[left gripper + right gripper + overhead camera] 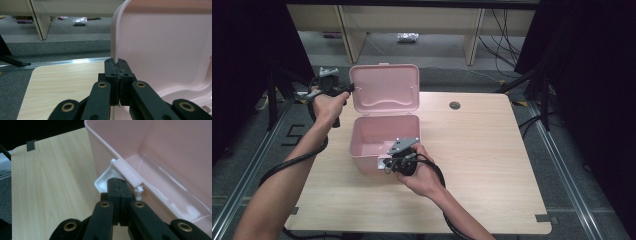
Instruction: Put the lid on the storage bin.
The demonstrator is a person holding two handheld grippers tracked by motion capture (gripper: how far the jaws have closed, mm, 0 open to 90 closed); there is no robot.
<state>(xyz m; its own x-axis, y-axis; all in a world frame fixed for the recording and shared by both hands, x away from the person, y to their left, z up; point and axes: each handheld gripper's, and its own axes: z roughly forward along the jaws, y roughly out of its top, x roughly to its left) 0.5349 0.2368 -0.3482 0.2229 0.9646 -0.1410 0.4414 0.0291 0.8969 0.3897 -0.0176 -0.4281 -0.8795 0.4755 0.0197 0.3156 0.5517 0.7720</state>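
Left gripper (pixel 117 65) pinching upright lid (pixel 384 87) (wrist level), right gripper (pixel 119 184) on latch (pixel 105 181).

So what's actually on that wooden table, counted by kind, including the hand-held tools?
Pink box with its lid up: 1
White latch on the box front: 1
Hand-held grippers: 2, left gripper with jaws shut on the lid, right gripper with jaws shut on the latch
Total: 4

High view overlooks table (pixel 492 165); gripper views closely share pink box (pixel 384 140).
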